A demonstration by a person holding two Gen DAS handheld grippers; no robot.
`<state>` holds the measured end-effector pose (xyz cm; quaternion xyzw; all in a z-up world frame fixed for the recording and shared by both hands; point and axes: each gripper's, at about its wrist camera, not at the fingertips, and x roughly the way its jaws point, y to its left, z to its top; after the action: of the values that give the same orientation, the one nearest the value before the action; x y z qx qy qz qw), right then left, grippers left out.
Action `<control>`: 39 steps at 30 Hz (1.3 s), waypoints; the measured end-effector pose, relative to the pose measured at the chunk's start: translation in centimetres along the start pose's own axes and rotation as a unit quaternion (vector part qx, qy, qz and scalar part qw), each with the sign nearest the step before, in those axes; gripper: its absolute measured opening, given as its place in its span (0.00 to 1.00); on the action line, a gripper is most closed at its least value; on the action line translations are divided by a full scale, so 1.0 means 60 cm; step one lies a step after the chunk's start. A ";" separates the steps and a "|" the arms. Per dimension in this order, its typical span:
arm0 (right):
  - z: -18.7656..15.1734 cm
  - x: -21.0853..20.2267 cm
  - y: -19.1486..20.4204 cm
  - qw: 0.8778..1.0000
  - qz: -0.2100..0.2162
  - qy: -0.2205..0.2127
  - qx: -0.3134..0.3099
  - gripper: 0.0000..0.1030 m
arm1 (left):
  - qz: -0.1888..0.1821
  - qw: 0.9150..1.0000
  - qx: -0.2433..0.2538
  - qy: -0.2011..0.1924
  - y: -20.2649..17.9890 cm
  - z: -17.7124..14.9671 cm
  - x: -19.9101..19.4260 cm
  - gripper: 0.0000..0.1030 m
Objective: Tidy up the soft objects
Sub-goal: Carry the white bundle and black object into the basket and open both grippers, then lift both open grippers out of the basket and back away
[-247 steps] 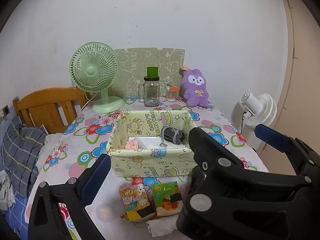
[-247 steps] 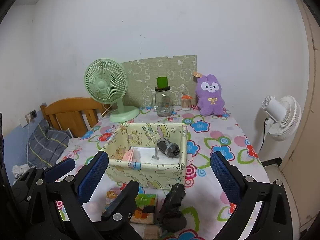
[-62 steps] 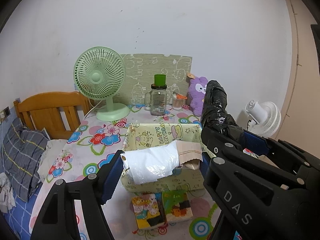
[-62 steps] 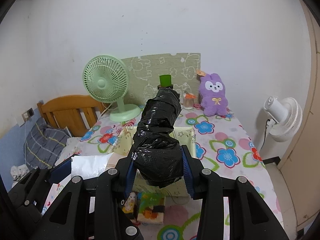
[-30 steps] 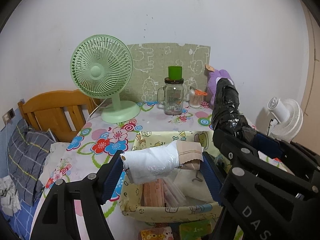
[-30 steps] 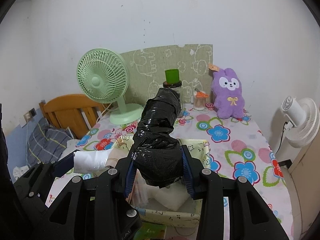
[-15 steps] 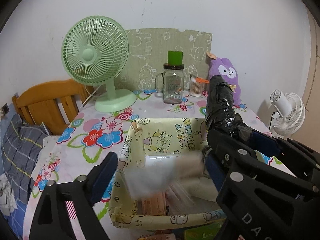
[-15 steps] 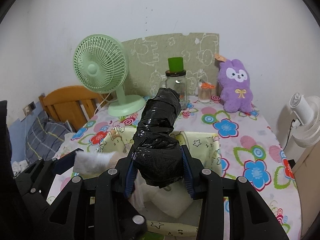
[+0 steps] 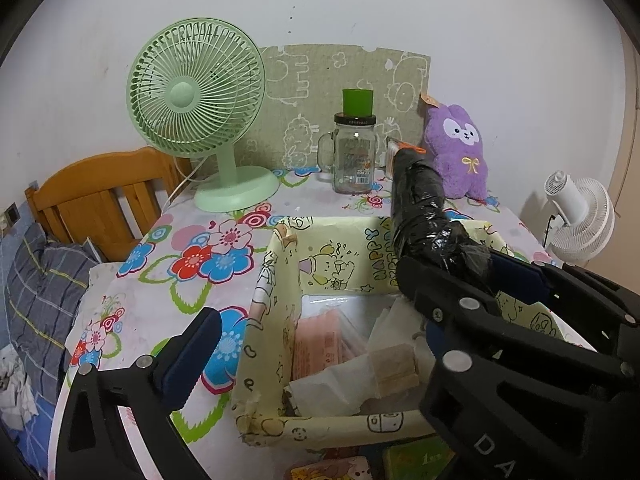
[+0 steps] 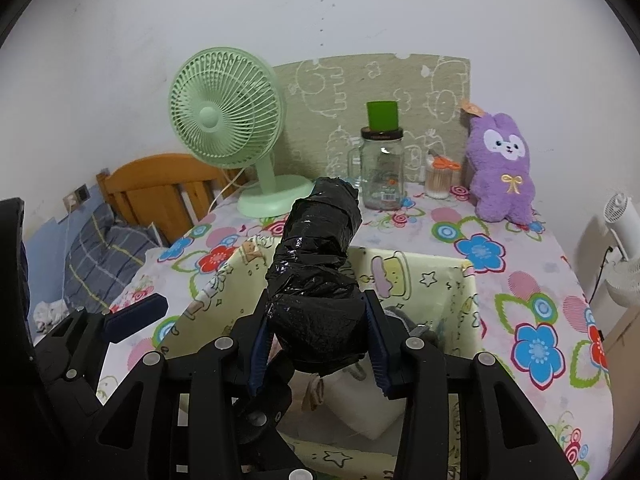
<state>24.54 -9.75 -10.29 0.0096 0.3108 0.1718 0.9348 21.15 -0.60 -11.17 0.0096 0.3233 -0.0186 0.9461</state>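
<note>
Right claw (image 10: 316, 344) grips black bundle (image 10: 320, 276) above bin (image 9: 272, 300), poised for dropping; left claw (image 9: 320, 344) wide, empty.

Plain white wall (image 9: 360, 4) at the back, a bit scuffed with a few small dark specks, and a table with a bright flower-print tablecloth (image 9: 192, 264) pushed right up against it. On the left there's a wooden headboard (image 9: 100, 196) behind a blue-grey plaid pillow (image 9: 36, 292), and what looks like a wall socket (image 10: 78, 194) near it in the right wrist view. Over on the right a white standing fan (image 9: 580, 220) sits past the table edge next to a beige door (image 9: 634, 112), and the light is soft and even, no hard shadows.
</note>
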 end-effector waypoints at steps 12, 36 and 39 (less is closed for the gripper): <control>-0.001 -0.010 0.007 1.000 -0.001 0.012 0.006 0.80 | -0.009 1.000 -0.003 -0.004 0.006 -0.001 -0.020 1.00; 0.003 -0.134 0.026 0.998 -0.049 -0.040 0.015 0.95 | -0.015 0.999 0.001 -0.052 -0.008 0.005 -0.131 1.00; 0.003 -0.150 0.027 0.997 -0.054 -0.046 0.020 0.96 | -0.017 0.998 0.001 -0.058 -0.010 0.005 -0.145 1.00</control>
<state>17.40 -11.16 -4.71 0.0194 0.2708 0.1140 0.9557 14.46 -0.98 -5.62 0.0045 0.2676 -0.0354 0.9629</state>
